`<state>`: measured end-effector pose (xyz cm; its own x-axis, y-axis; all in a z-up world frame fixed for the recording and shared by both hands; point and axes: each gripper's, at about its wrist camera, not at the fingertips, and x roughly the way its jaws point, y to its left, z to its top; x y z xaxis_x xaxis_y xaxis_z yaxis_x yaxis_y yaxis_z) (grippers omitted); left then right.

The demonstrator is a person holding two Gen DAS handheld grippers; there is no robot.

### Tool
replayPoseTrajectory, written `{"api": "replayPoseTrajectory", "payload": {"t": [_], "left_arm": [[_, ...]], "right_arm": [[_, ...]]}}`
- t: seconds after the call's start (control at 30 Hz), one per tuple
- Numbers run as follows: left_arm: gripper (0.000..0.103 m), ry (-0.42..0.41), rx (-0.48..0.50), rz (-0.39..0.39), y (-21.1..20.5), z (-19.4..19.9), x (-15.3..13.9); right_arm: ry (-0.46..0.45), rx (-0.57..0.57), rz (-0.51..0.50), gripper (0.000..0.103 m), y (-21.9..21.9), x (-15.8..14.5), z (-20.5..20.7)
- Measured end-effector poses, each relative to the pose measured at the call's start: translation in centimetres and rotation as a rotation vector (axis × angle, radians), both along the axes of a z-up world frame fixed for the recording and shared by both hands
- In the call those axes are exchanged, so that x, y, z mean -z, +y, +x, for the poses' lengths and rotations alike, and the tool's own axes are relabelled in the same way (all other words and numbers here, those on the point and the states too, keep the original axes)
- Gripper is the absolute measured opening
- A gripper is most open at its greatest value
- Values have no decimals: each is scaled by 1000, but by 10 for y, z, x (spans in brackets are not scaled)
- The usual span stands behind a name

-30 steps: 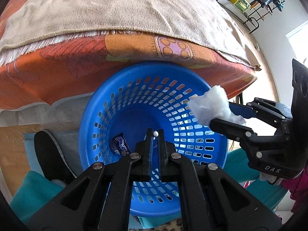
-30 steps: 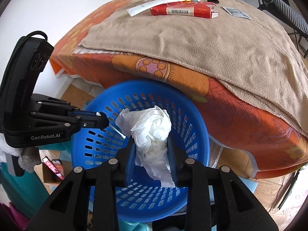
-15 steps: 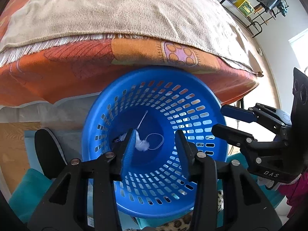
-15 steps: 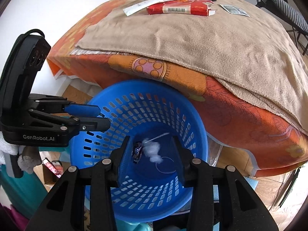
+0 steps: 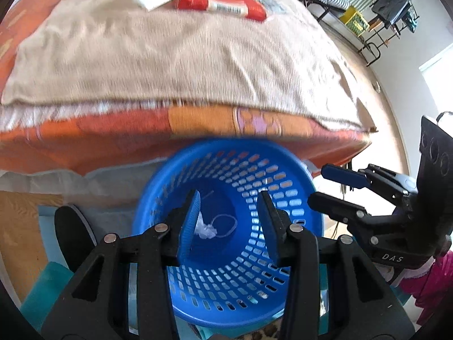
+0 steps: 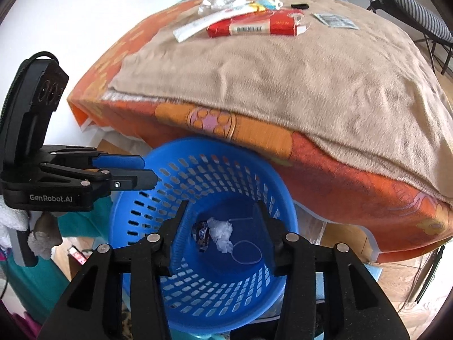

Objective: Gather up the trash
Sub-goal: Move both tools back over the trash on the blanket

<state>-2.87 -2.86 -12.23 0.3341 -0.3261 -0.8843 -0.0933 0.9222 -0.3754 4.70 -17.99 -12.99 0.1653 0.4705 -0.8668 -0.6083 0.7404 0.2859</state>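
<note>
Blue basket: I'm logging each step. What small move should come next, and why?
Probably lift the right gripper toward the red packet on the beige blanket. Both grippers are open and empty above the blue basket, the tissue lies inside, and litter remains on the bed.

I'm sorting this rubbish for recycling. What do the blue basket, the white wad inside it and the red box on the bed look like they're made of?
Blue basket: moulded plastic, slightly glossy, with rows of punched slots.
White wad: crumpled tissue paper, matte and creased; it could be thin plastic film.
Red box: probably printed cardboard, with flat faces, a barcode and a torn flap end.
</note>
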Motion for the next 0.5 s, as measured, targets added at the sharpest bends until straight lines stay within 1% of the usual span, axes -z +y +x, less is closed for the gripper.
{"api": "replayPoseTrajectory", "payload": {"t": [0.23, 0.37, 0.5], "left_arm": [[42, -52, -24, 30, 19, 29, -26], [42, -96, -17, 69, 27, 51, -45], [42, -130, -17, 89, 34, 76, -59]], "right_arm": [[-33, 37, 24, 60, -4, -17, 22], [-45, 77, 50, 60, -9, -31, 44], [-88, 116, 48, 61, -12, -46, 68]]}}
